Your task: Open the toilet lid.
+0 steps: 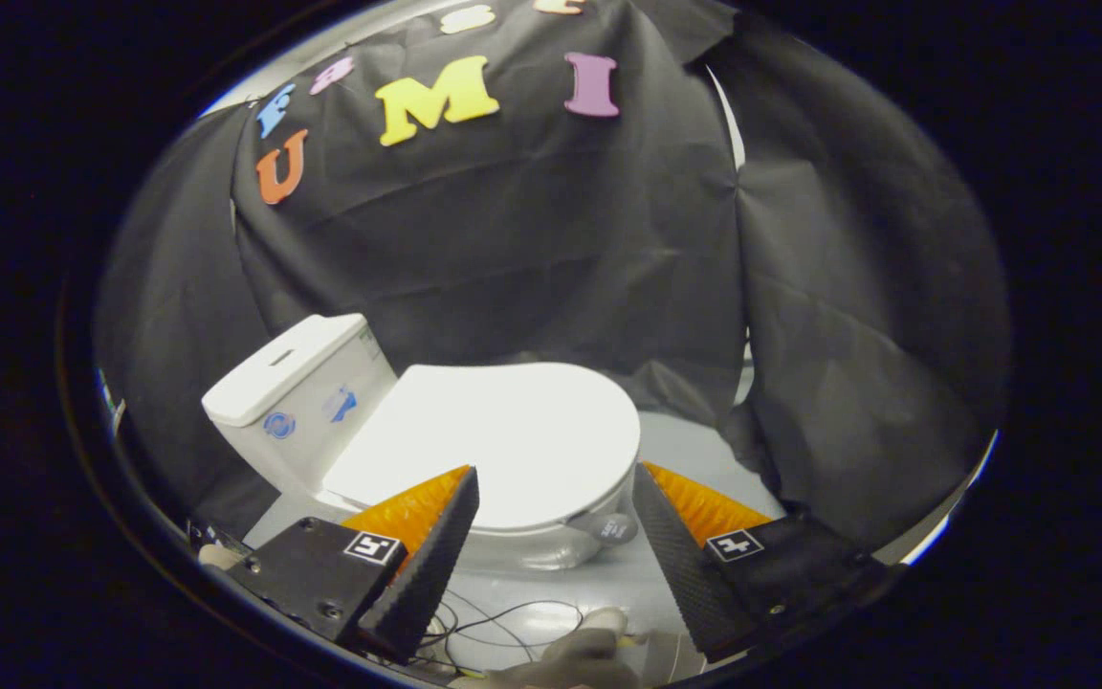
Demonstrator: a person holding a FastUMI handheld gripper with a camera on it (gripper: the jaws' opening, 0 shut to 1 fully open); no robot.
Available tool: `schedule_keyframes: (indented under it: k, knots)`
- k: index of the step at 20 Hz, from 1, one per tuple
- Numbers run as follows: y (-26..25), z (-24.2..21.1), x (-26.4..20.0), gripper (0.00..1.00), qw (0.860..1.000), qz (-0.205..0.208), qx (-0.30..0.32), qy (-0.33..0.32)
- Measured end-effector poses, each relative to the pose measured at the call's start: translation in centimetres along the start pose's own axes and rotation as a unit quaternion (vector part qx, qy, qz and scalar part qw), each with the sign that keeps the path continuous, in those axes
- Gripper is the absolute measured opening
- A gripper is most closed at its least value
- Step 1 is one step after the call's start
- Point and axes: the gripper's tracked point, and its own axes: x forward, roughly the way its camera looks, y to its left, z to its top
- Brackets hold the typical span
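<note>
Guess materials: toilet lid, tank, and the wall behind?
Toilet lid: smooth white, likely moulded plastic; thin edge, soft even sheen. It lies shut.
Tank: glossy white, probably glazed ceramic; thick rounded walls, stickers on the side.
Wall: matte black cloth; creases and draped folds.
The tool is open, fingers apart just ahead of the lid's front rim, touching nothing.
</note>
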Motion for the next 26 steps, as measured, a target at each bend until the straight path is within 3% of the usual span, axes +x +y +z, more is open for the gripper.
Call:
schedule_keyframes:
  k: [7,14,26]
  knots:
    - [-2.1,-4.3,4.7,0.99,0.991,0.016,0.092,0.096]
    - [-4.2,-6.5,8.5,0.98,0.975,0.03,0.174,0.137]
    - [-5.6,-9.1,11.9,0.72,0.949,0.051,0.266,0.164]
